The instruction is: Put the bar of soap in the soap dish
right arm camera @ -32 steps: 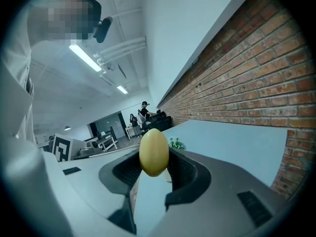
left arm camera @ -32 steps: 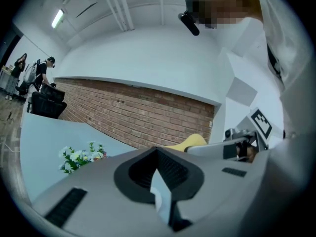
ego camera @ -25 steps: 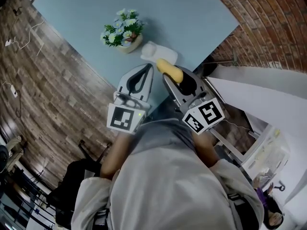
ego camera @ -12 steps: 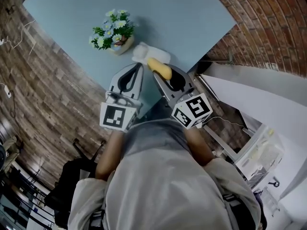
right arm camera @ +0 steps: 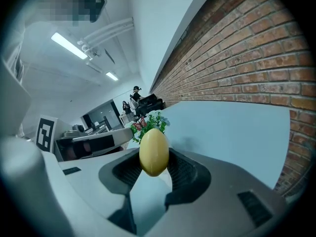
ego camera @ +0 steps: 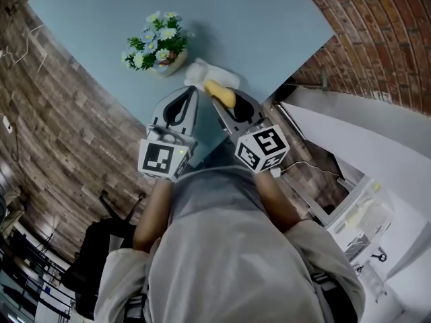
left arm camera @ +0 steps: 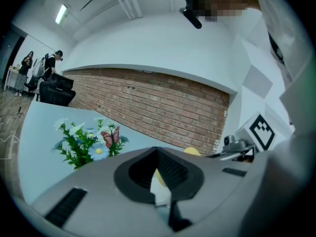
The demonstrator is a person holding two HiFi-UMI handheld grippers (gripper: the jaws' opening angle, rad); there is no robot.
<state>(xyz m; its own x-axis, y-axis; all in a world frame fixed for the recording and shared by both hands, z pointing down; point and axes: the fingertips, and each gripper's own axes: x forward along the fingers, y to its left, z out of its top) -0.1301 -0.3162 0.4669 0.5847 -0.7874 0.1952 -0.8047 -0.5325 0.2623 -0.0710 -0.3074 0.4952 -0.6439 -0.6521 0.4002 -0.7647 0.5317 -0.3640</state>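
**Inspector:** What is recorded nearest the body?

**Assessor:** Two grey, smooth-shelled tools are held side by side before the torso. Each is capped by a cube with square markers [ego camera: 161,159]. The hands are hidden beneath the cubes, so only the forearms [ego camera: 149,214] are seen. Both tools are pointed slightly downward at the table's near edge.

**Inspector:** State of the jaws?

**Assessor:** The left gripper [ego camera: 189,97] is found with its jaws pressed together at the tips, a teardrop hollow left behind them. Nothing is pinched there. The ribbed pads of the right gripper [right arm camera: 154,171] are clamped on the bar of soap [right arm camera: 154,149]. It is a smooth, yellow, egg-shaped piece, taken by its flanks, with its far end projecting past the tips.

**Inspector:** And the dish?

**Assessor:** The soap dish [ego camera: 217,75], white and rounded, is noted on the pale blue table [ego camera: 256,19] just beyond the soap. In the head view the soap's far end overlaps the dish's near rim, and contact cannot be settled. In the right gripper view the dish is masked by the soap.

**Inspector:** Farther out?

**Assessor:** A pot of flowers [ego camera: 156,46] bearing a butterfly [left arm camera: 111,136] is seen left of the dish, apart from it. A plank floor [ego camera: 60,113] and a brick wall [ego camera: 377,32] are recorded at the sides.
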